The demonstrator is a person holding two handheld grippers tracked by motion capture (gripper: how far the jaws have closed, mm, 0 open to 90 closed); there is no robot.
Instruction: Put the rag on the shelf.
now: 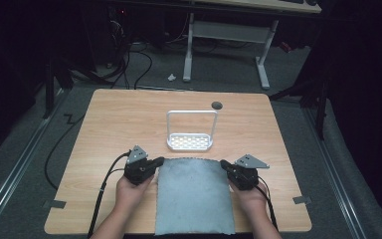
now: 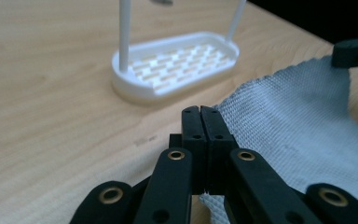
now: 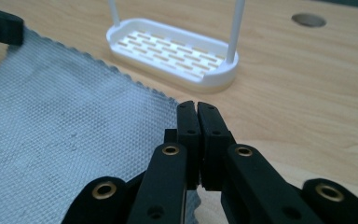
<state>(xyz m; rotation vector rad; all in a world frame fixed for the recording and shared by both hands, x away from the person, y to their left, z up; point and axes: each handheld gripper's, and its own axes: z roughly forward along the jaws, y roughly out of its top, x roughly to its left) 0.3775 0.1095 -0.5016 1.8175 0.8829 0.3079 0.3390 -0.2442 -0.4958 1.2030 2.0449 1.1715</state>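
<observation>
Lying flat on the wooden table [image 1: 109, 124] just in front of the white wire rack [image 1: 190, 142], the grey woven cloth [image 1: 194, 196] looks light, limp and prone to sagging, so its far corners are the sensible holds. The left gripper [image 1: 157, 162] has its jaws clamped on the far left corner, the right gripper [image 1: 225, 165] on the far right.

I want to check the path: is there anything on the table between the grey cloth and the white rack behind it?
Nothing visible. Between the far edge of the grey cloth and the white rack lies only bare table. Each claw, left and right, pinches a far corner.
</observation>
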